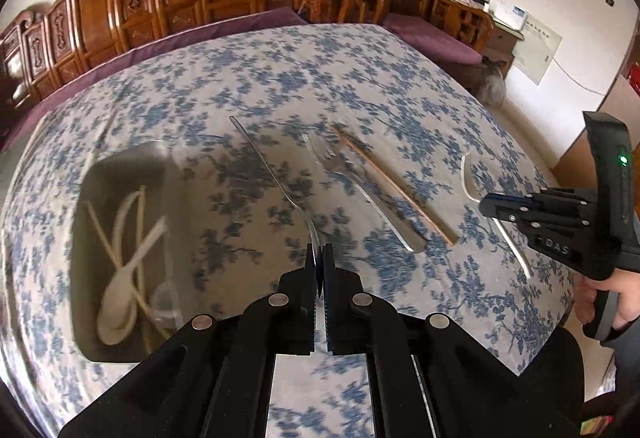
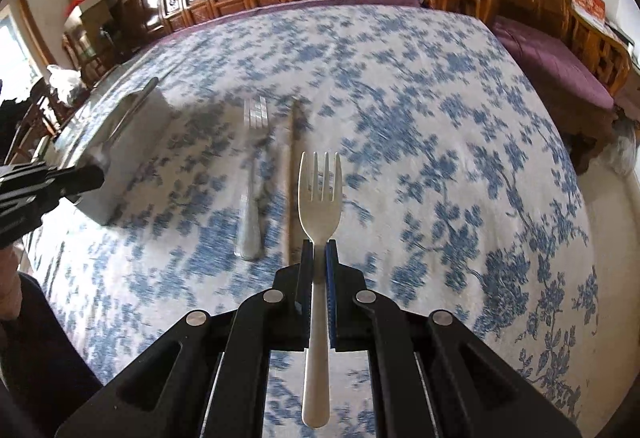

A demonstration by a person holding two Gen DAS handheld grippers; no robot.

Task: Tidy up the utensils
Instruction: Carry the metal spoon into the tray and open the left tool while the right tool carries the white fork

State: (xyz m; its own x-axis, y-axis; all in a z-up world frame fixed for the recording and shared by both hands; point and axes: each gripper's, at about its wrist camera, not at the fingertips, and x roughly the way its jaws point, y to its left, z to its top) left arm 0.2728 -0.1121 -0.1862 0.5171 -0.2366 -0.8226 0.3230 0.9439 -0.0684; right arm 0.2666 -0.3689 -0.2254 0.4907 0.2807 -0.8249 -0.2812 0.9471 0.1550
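Right tool (image 2: 320, 250) is clamping a white plastic fork (image 2: 320, 193) by its neck, tines pointing away, above the floral-clothed worktop (image 2: 440, 117). Left tool (image 1: 319, 258) is pinching a metal utensil (image 1: 276, 177) beside the grey tray (image 1: 124, 165); a steel fork (image 2: 252, 173) and chopstick (image 2: 289, 173) are lying between.
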